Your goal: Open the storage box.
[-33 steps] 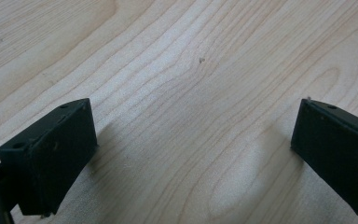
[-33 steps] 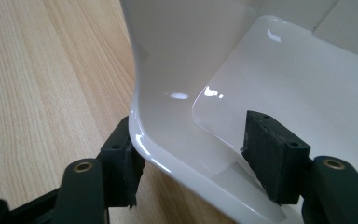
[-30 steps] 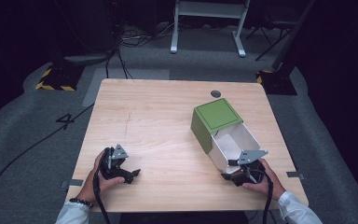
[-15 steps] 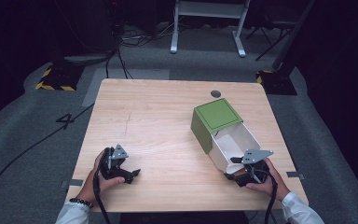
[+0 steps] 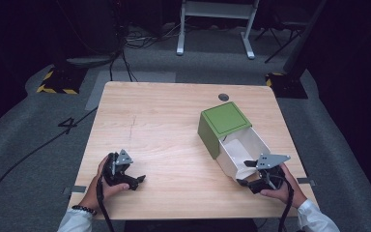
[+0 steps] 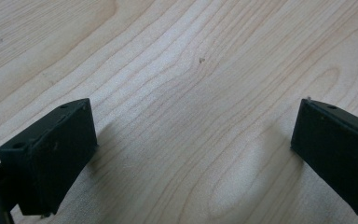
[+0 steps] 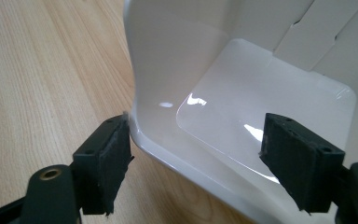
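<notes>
A box lies on the right half of the wooden table [image 5: 164,125]: a green sleeve [image 5: 222,123] with a white inner tray [image 5: 244,145] slid out toward the person. My right gripper [image 5: 245,174] is at the tray's near end, open. In the right gripper view its jaws straddle a wall of the white tray [image 7: 261,93], the left pad [image 7: 109,158] just outside at the rounded corner and the other over the glossy floor. My left gripper [image 5: 134,181] rests near the table's front left, open, with bare wood [image 6: 191,70] between its jaws.
A small dark round grommet [image 5: 223,96] is set into the table's far edge. Dark carpet, cables and a white desk frame [image 5: 212,24] lie beyond the table. Bare wood spreads across the table's middle and left.
My right gripper has shifted slightly to the right at the near end of the white tray. The left gripper and the box have stayed put.
</notes>
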